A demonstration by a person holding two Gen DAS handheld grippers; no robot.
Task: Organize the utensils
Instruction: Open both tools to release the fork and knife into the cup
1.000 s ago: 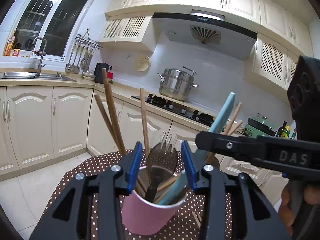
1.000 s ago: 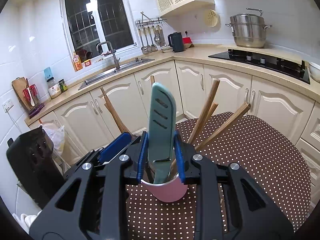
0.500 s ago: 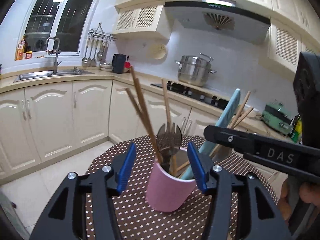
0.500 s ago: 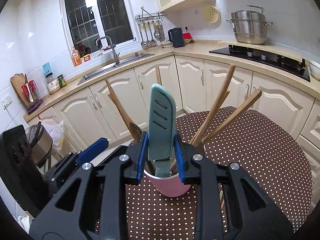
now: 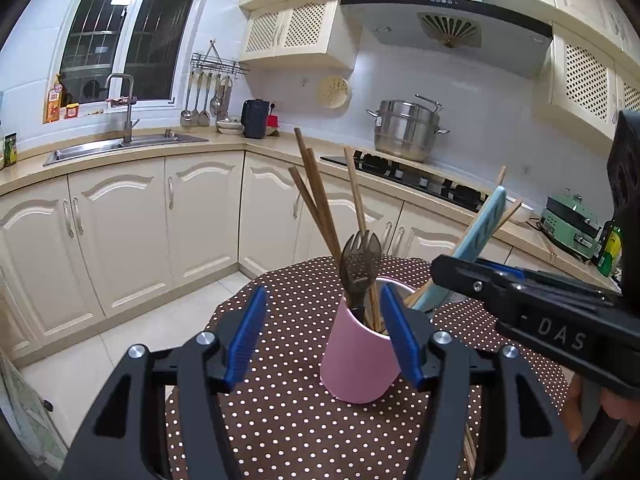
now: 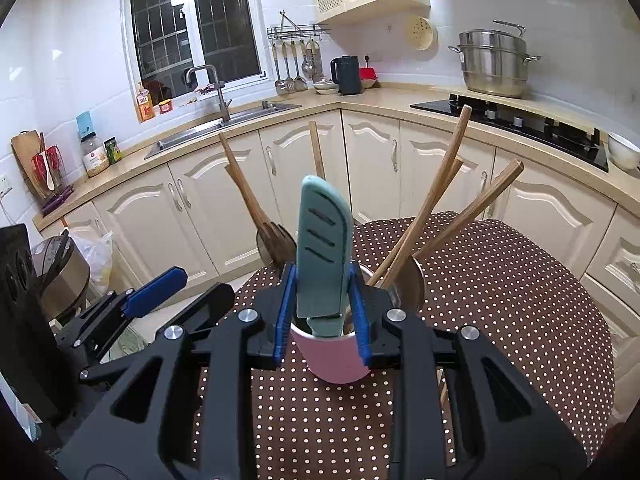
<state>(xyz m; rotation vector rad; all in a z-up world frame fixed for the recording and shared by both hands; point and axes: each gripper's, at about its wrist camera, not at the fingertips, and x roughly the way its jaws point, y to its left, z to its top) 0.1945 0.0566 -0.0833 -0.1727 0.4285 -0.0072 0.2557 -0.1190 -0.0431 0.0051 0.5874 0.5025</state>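
Observation:
A pink cup [image 5: 360, 356] stands on the polka-dot table [image 5: 280, 420]. It holds wooden chopsticks [image 5: 316, 204], a dark wooden fork [image 5: 359, 264] and a teal sheathed knife [image 5: 476, 236]. My left gripper [image 5: 324, 340] is open and empty, its pads either side of the cup, near it. My right gripper [image 6: 322, 312] is shut on the teal knife [image 6: 322, 256], whose lower end sits inside the pink cup [image 6: 336, 360]. The chopsticks [image 6: 432, 200] and the fork [image 6: 276, 240] lean out of the cup in the right wrist view.
The round brown dotted table [image 6: 500, 300] has a rim close to the cream kitchen cabinets [image 5: 120, 232]. A rice cooker [image 6: 60, 276] and a plastic bag sit low at left. A sink [image 5: 120, 146], a hob [image 5: 420, 176] and a steel pot [image 5: 406, 130] are on the counter behind.
My left gripper has pulled back from the cup and opened wider. My right gripper has kept its hold on the teal knife over the cup.

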